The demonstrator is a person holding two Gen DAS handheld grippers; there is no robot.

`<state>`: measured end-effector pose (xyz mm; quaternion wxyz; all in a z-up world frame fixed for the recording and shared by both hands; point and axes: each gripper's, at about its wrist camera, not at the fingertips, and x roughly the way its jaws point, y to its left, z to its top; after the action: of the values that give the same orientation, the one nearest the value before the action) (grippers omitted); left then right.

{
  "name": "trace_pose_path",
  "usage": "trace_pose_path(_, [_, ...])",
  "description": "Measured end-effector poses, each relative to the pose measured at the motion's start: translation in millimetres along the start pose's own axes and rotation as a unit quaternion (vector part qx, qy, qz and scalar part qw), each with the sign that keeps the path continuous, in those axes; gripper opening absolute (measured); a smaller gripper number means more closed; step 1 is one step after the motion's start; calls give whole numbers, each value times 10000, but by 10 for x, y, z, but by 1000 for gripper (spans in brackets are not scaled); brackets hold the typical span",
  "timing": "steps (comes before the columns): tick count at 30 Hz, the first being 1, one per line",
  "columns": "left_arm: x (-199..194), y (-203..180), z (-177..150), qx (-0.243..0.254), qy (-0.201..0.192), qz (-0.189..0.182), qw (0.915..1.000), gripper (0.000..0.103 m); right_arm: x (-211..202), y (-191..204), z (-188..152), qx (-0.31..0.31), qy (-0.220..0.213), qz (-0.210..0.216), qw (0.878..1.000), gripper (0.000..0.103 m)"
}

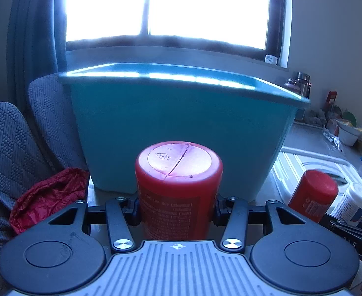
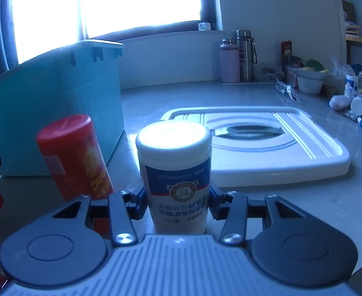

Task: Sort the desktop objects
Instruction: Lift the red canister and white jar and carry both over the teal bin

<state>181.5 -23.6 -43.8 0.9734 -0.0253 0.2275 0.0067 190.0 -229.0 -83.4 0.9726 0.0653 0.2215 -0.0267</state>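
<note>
My left gripper is shut on a red canister, held upside down in front of the teal bin. My right gripper is shut on a white bottle with a blue label, also upside down. A second red canister stands on the counter just left of the white bottle, by the bin's wall. In the left wrist view this second canister and the white bottle show at the right edge.
A white bin lid lies flat on the grey counter right of the bin. Flasks, a bowl and small bottles crowd the far right. A red bag and grey cushions lie left of the bin.
</note>
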Motion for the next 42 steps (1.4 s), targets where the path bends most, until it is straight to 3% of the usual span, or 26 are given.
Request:
trace_pose_path(14, [-582, -80, 504, -151, -186, -21, 9997, 50, -777, 93, 625, -289, -436, 63, 9986, 48])
trace_pose_path(27, [-1200, -86, 1145, -150, -190, 195, 9995, 50, -1237, 300, 1279, -346, -801, 433, 9952, 48])
trace_pose_path(35, [-1297, 57, 1671, -146, -375, 280, 9988, 51, -1180, 620, 1668, -427, -913, 855, 9912, 48])
trace_pose_path(42, [-987, 340, 2124, -143, -439, 332, 9984, 51, -812, 1014, 1921, -489, -908, 1238, 9869, 48])
